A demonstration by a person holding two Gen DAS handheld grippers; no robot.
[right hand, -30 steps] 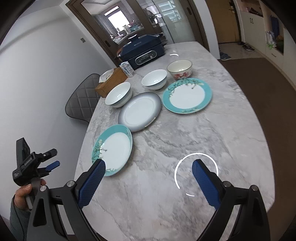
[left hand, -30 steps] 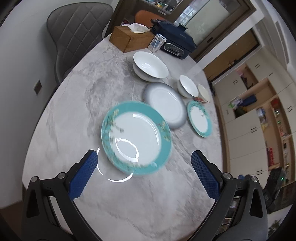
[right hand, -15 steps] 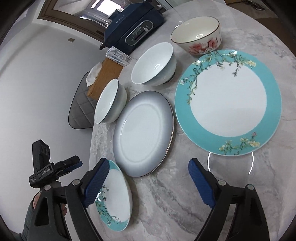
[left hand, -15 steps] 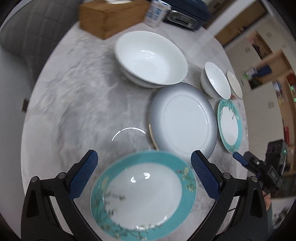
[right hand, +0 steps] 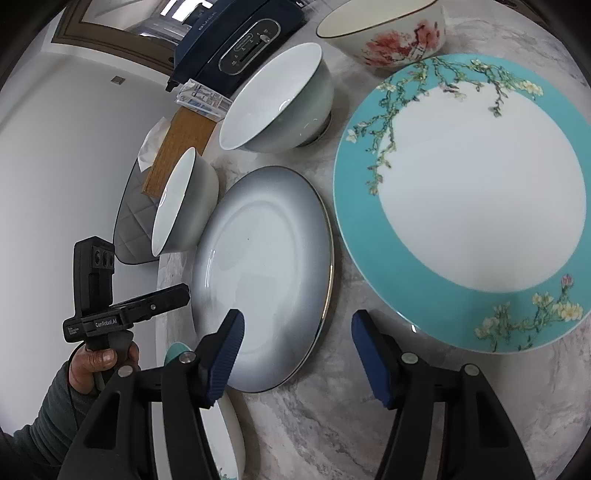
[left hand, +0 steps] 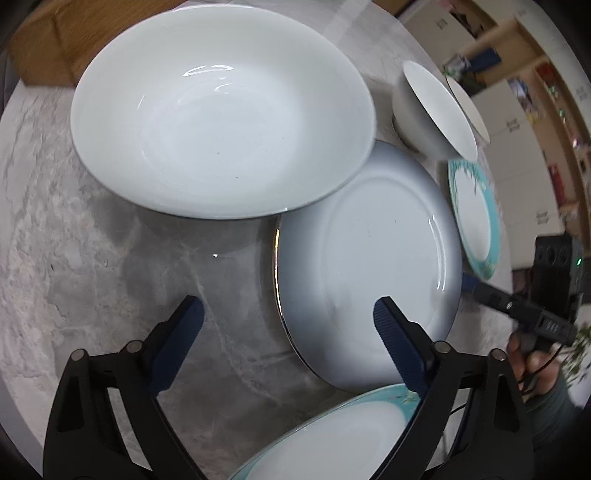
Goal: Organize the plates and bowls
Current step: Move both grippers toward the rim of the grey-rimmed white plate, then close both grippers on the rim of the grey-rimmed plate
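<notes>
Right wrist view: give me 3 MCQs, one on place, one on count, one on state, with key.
1. What lies between the right tool's fingers?
A. grey plate's rim
B. floral bowl
C. tissue box

2. How many bowls show in the right wrist view?
A. one
B. three
C. five

3. Is the grey plate lifted?
A. yes, in the air
B. no, flat on the table
C. yes, stacked on a bowl

Key: A, the grey plate's near rim sits between the closing fingers; B, two white bowls and a floral bowl; B, it rests on the marble table.

Left gripper (left hand: 288, 321) over the grey plate's edge

Its jaws are closing, astride the rim of the grey plate (left hand: 369, 266); a large white bowl (left hand: 221, 110) sits just beyond.
</notes>
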